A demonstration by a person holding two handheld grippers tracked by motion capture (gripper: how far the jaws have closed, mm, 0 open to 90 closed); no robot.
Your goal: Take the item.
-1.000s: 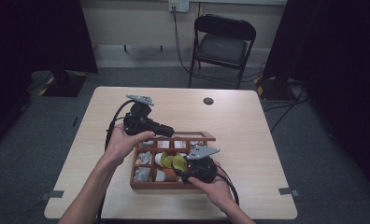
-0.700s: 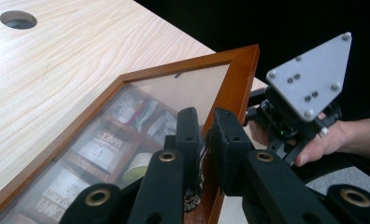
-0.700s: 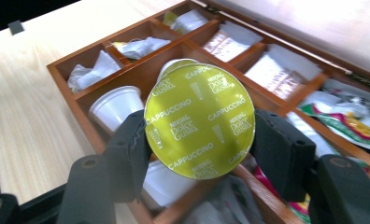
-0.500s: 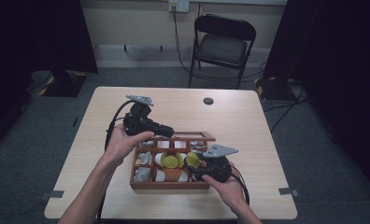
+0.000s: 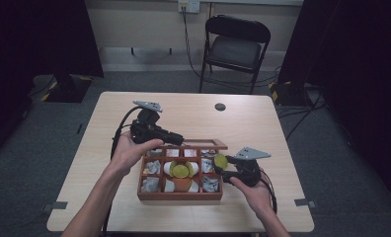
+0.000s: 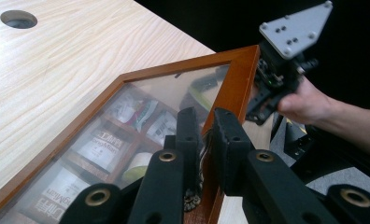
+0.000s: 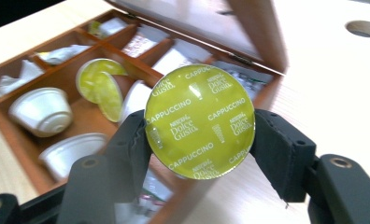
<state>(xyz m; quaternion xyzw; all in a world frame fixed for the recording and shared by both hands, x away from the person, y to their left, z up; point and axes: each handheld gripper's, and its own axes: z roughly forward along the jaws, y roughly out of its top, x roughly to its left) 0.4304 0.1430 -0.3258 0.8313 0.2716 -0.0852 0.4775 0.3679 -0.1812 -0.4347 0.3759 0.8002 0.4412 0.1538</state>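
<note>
Now the right gripper (image 7: 199, 140) clamps a capsule (image 7: 200, 121) by its rim, foil toward the camera, just right of the box (image 5: 178, 196); left gripper (image 6: 202, 135) pinches the raised lid (image 6: 237, 88).

You face a light wooden table (image 5: 134, 192) with a round cable hole (image 5: 220, 106) near its far edge. Grey carpet (image 5: 60, 143) surrounds it. Behind stand a black folding chair (image 5: 235, 49), a pale wall (image 5: 139, 24) and dark curtains (image 5: 35, 39).
</note>
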